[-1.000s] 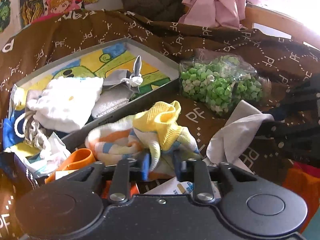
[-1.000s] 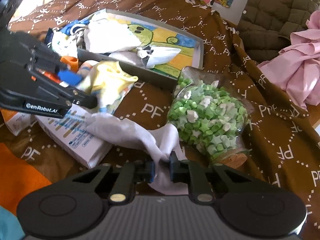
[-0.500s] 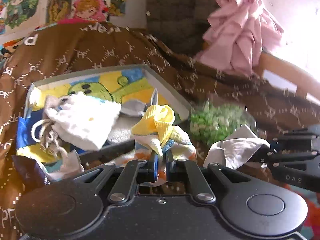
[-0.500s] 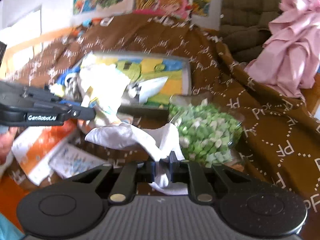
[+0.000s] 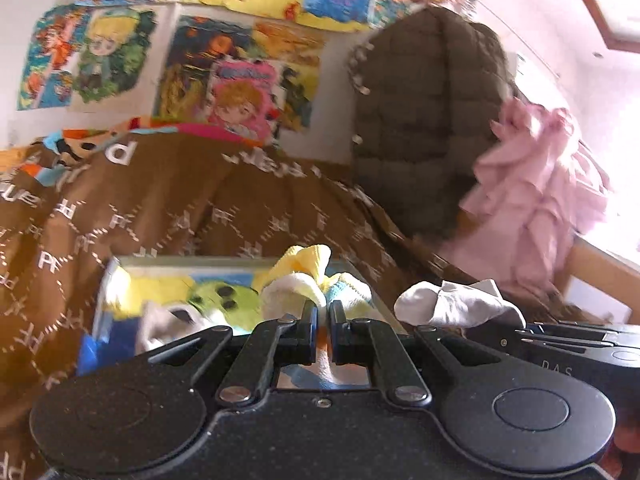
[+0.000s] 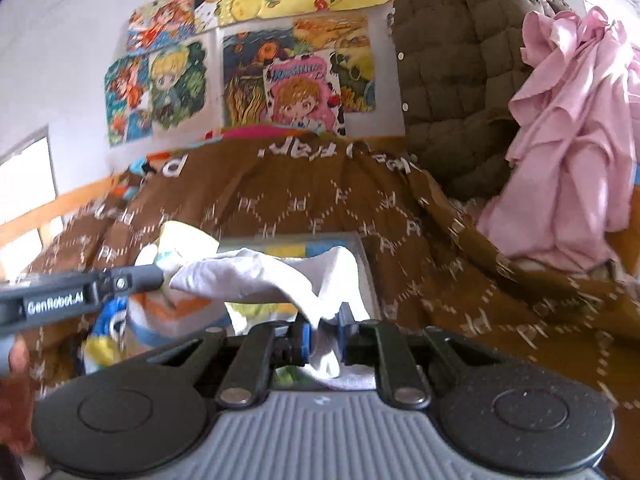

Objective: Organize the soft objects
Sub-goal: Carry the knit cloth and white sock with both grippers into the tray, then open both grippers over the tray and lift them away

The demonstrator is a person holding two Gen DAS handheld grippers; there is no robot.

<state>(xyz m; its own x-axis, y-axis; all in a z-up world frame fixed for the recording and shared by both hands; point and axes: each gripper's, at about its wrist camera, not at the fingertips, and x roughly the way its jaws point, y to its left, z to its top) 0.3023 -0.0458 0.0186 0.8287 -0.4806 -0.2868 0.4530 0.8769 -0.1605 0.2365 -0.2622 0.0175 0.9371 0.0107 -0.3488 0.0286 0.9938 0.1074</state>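
My left gripper (image 5: 323,322) is shut on a yellow, white and blue striped sock (image 5: 308,276) and holds it up above the grey box (image 5: 168,261) with the cartoon lining. My right gripper (image 6: 322,334) is shut on a white sock (image 6: 276,276), also lifted over the box (image 6: 360,252). In the left wrist view the white sock (image 5: 456,300) and right gripper sit at the right. In the right wrist view the left gripper (image 6: 132,280) holds the striped sock (image 6: 176,248) at the left.
A brown patterned blanket (image 5: 180,208) covers the bed. An olive quilted jacket (image 5: 428,120) and a pink garment (image 5: 552,184) hang at the back right. Cartoon posters (image 6: 248,64) cover the wall. White items (image 5: 160,320) lie in the box.
Both grippers have risen and tilted up with their socks; the views now show wall and blanket. The bag of green pieces and papers have dropped out of view.
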